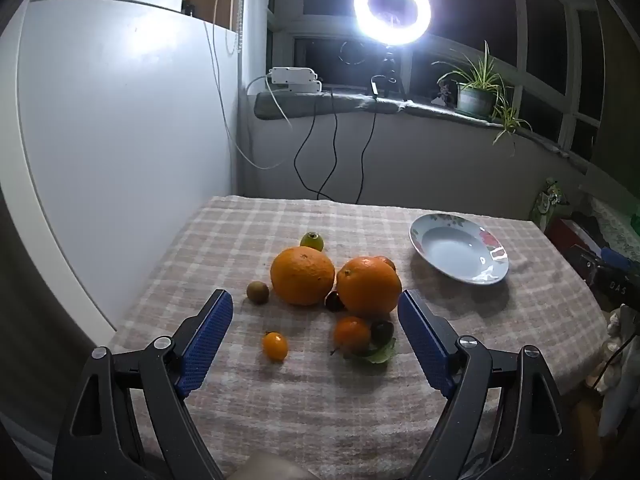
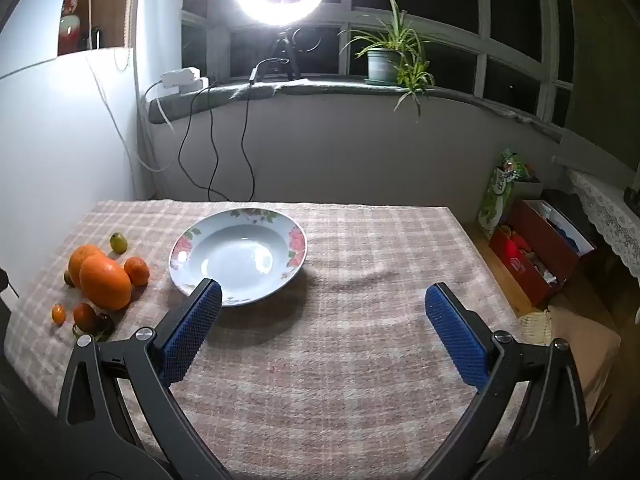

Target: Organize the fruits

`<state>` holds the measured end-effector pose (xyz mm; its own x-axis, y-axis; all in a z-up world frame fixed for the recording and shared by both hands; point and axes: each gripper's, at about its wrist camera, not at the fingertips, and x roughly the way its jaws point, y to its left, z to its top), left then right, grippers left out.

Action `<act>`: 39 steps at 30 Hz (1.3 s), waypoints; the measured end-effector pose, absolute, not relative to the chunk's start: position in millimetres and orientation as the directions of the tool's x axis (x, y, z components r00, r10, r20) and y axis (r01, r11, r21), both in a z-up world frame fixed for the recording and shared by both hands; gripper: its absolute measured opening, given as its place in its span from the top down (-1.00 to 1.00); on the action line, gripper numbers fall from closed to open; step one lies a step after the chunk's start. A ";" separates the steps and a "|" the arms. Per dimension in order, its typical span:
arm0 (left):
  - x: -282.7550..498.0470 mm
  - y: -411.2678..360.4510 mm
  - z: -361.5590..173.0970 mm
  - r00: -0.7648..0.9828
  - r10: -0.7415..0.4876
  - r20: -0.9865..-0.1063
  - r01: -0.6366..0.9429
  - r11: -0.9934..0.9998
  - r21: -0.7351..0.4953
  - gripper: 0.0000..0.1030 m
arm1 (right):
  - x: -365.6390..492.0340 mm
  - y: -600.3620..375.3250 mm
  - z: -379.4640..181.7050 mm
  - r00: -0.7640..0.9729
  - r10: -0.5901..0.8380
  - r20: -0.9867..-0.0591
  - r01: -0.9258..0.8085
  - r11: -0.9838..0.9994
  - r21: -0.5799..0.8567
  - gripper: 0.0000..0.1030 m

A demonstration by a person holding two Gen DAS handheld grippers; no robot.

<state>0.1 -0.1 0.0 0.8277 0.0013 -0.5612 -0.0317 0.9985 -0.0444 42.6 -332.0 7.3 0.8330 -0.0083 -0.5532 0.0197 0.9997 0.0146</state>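
The left gripper [image 1: 315, 306] has its blue pads spread wide and holds nothing; it hangs over the near edge of the fruit pile, with a kumquat [image 1: 275, 346] and a small tangerine [image 1: 352, 334] lying between the pads as the camera sees them. The right gripper [image 2: 322, 302] is just as wide apart and just as empty, poised over bare cloth with the plate [image 2: 296, 240] just beyond its left pad.

Nothing looks sorted yet. The plate is empty, and every fruit sits on the cloth to its left: two big oranges [image 1: 302, 276] side by side, a second tangerine [image 2: 137, 271] behind them, a green fruit [image 1: 312, 241] at the back, a brownish one [image 1: 257, 292] at the left, and two dark round fruits [image 1: 382, 332] tucked low against the nearer orange and the small tangerine, beside a leaf [image 1: 378, 354]. By my reading, the whole job remains, and the plate is the likely destination.

The table wears a checked, fuzzy cloth [image 2: 360, 360], slightly rumpled to the right of the plate, soft enough that round fruit should stay put. Behind it, a ring light [image 1: 392, 8] glares from the sill against dark windows, next to a potted plant [image 1: 476, 92], with cables trailing down the wall. A red box [image 2: 532, 252] of clutter stands on the floor to the right.
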 end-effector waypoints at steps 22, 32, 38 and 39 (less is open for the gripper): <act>2.5 3.9 4.8 0.835 -0.003 -0.550 -0.034 0.998 -0.057 -0.65 | 36.2 -330.0 14.2 0.839 -0.021 -0.544 0.024 1.000 -0.003 -1.00; -1.5 5.9 4.7 0.838 -0.001 -0.546 -0.037 0.998 -0.059 -0.65 | 35.9 -329.3 15.1 0.838 -0.019 -0.546 0.023 1.000 0.000 -1.00; -1.2 4.8 5.9 0.838 0.000 -0.546 -0.038 0.998 -0.058 -0.65 | 36.1 -328.9 13.3 0.838 -0.019 -0.546 0.024 1.000 0.001 -1.00; -1.2 4.8 5.7 0.838 0.000 -0.546 -0.038 0.998 -0.058 -0.65 | 36.2 -328.7 13.1 0.837 -0.019 -0.547 0.023 1.000 0.002 -1.00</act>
<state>-1.2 4.8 5.7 0.8376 0.0005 -0.5462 -0.0382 0.9976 -0.0576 36.2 -328.7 13.1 0.8369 -0.0187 -0.5470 0.0235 0.9997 0.0018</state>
